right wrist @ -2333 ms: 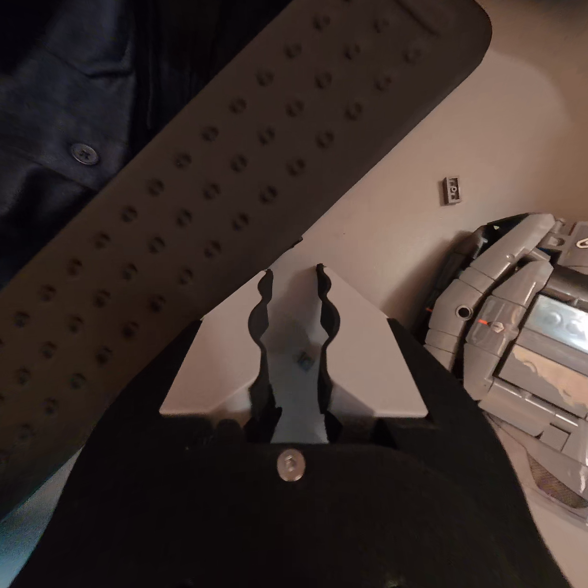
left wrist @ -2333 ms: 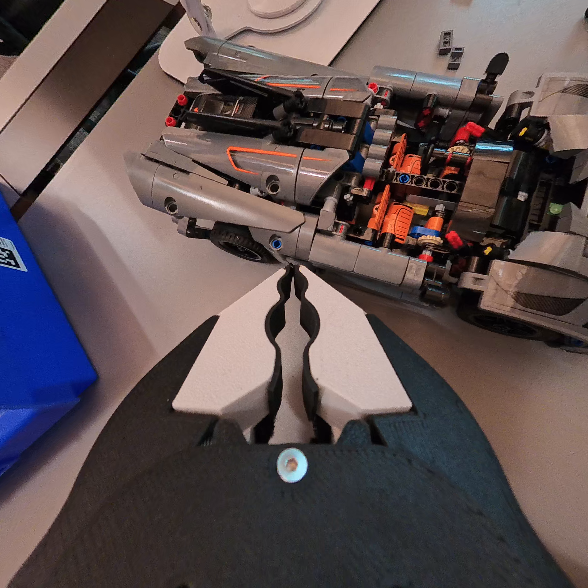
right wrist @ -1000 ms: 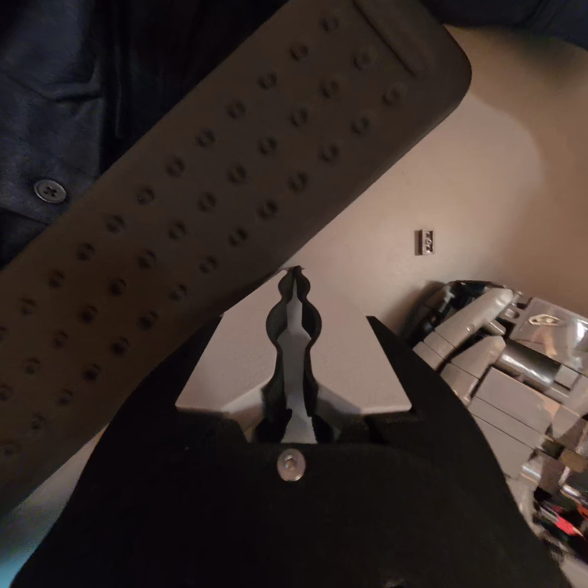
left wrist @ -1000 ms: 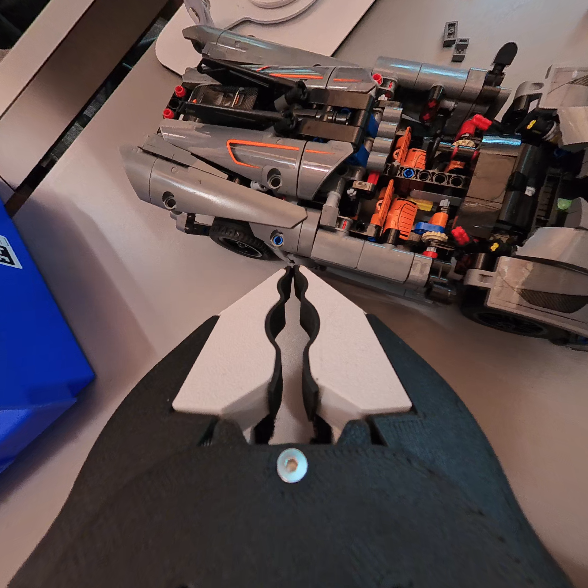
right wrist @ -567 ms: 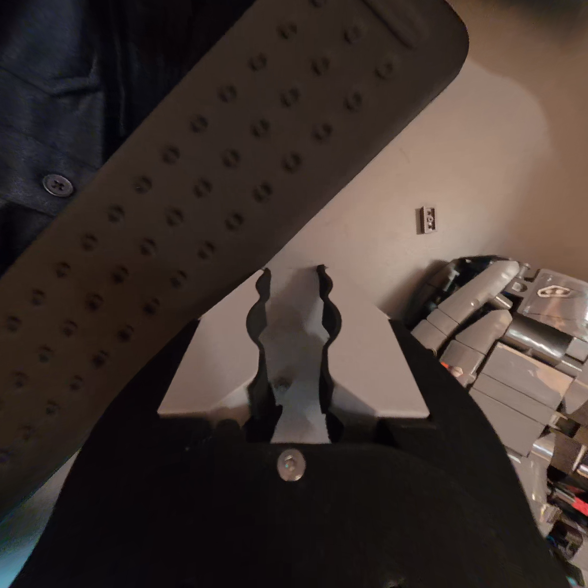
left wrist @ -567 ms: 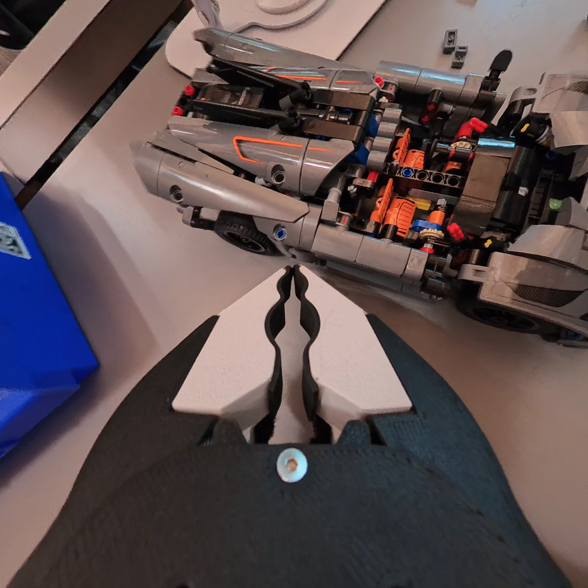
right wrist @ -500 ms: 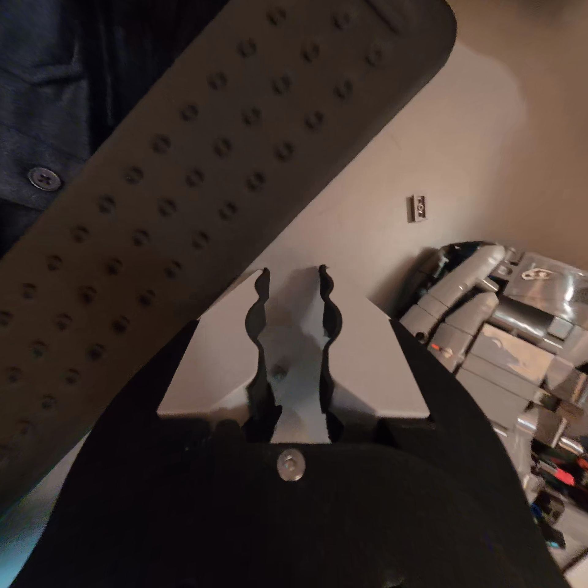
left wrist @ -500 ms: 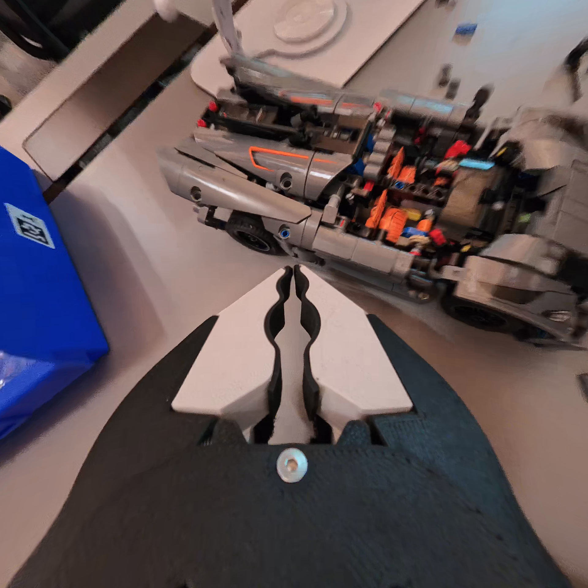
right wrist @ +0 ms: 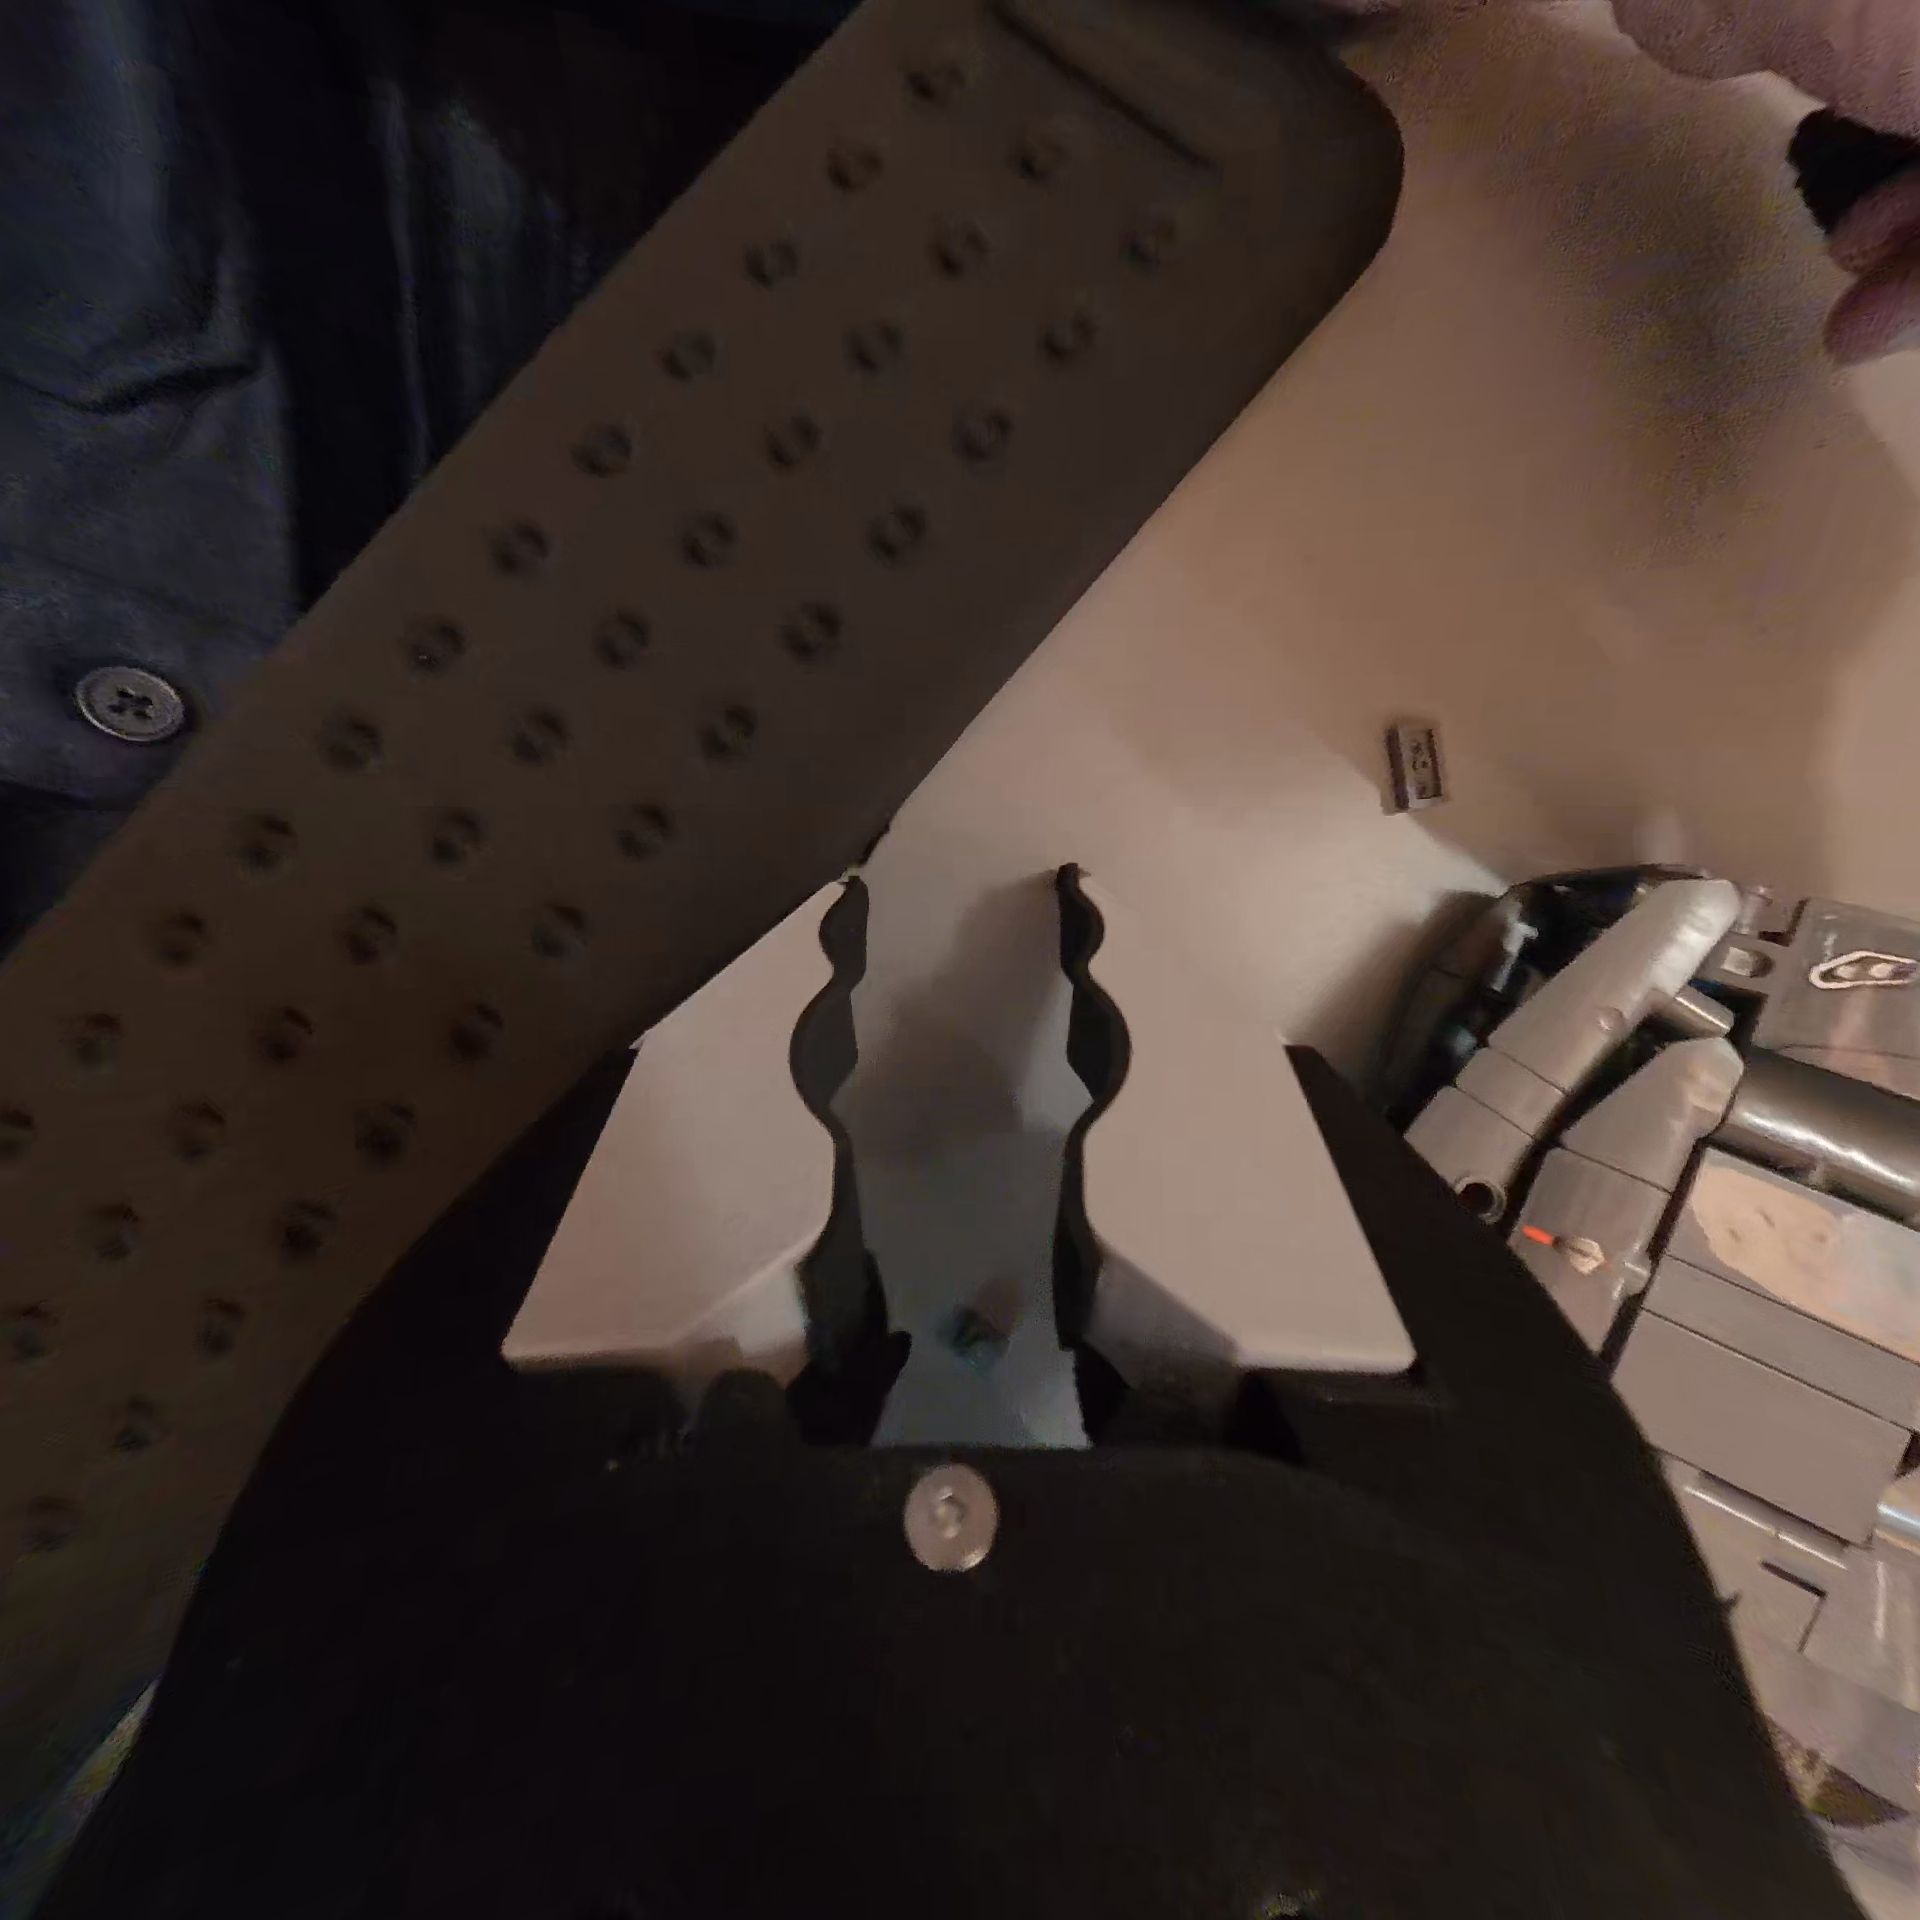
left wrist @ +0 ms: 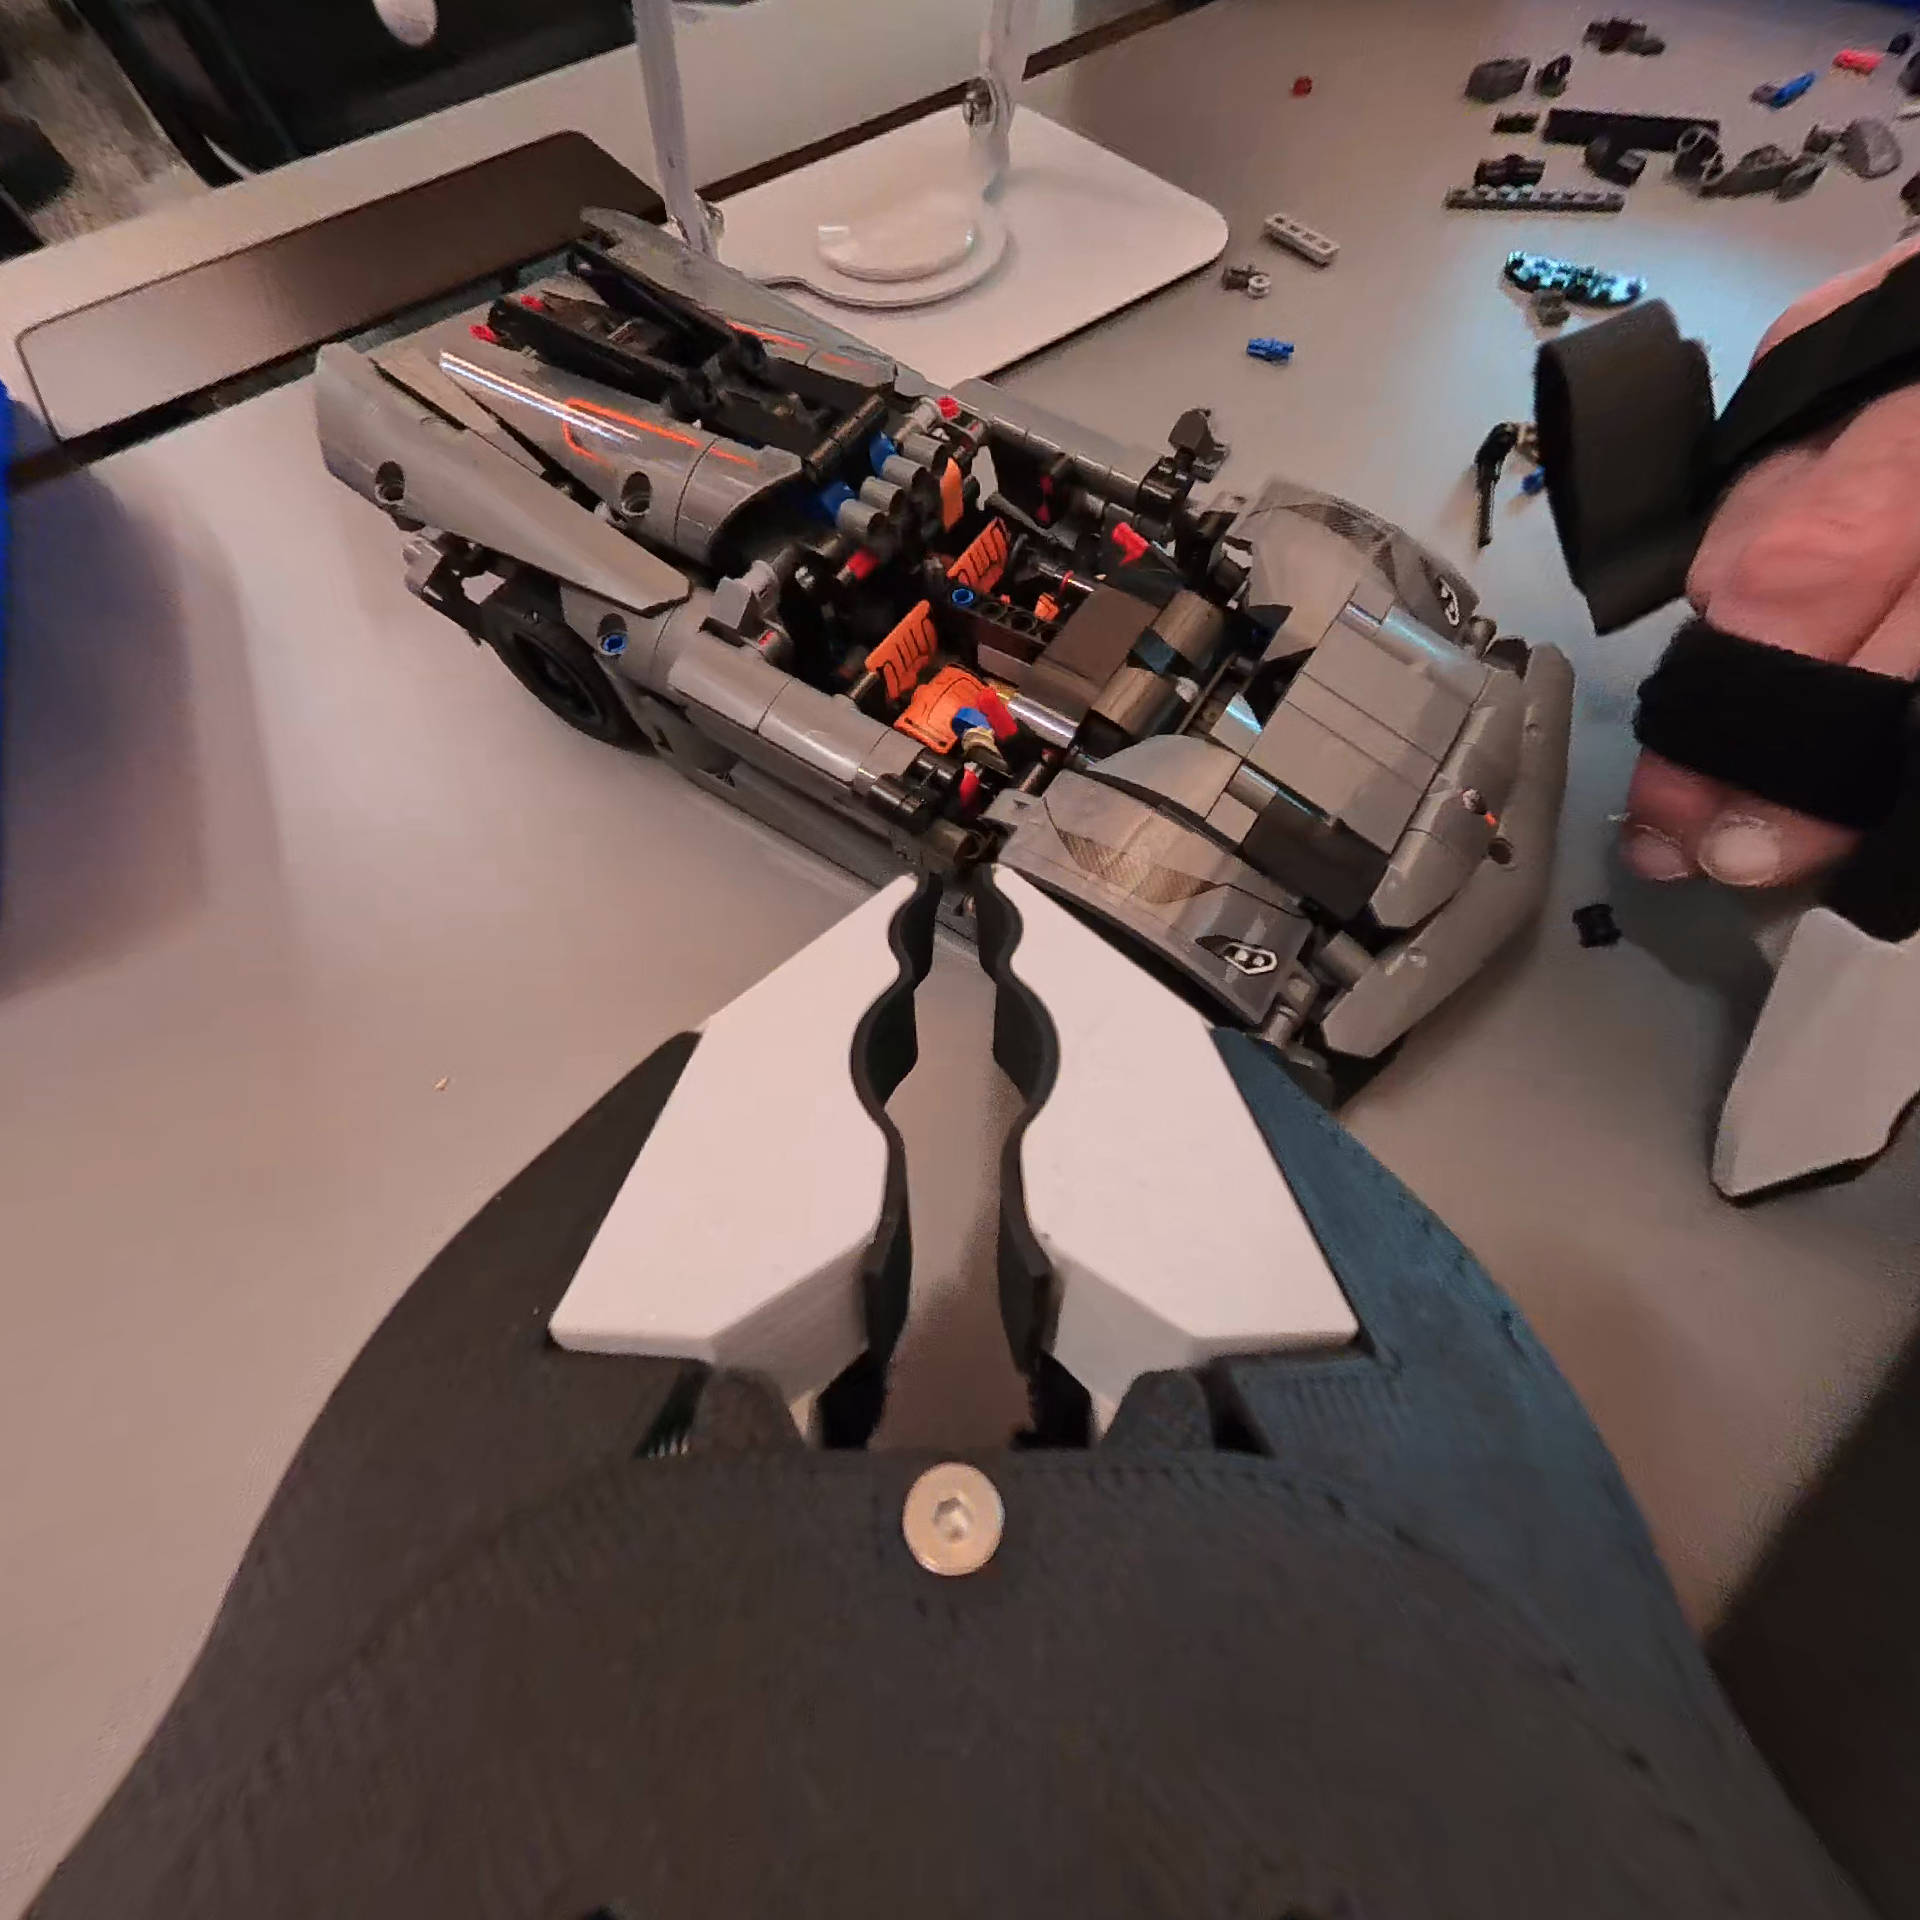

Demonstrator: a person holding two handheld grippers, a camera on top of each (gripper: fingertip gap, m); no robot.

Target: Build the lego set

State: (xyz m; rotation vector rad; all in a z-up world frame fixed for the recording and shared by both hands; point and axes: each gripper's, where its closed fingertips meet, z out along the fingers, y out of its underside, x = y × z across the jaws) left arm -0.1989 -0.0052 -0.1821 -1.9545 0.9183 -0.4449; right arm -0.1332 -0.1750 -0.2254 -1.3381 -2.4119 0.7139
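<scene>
Left wrist view: left gripper hung over the table, jaws a narrow slit apart and gripping nothing, tips just short of the car at its near flank by the front fender. Car sat mid-table, cabin uncovered, orange seats showing. Loose parts lay scattered far right; a hand worked near the car's nose. Compared with 0.5 s ago the view had swung toward the front of the car, and the slit looked slightly wider. Right wrist view: right gripper was spread wide and empty, low over the table beside a studded plate; a small grey piece lay ahead, apart from the car. Jaws unchanged since 0.5 s ago. Judged step: between placements, fetching the next part; next move would need a reach to a loose piece and a squeeze on it.
</scene>
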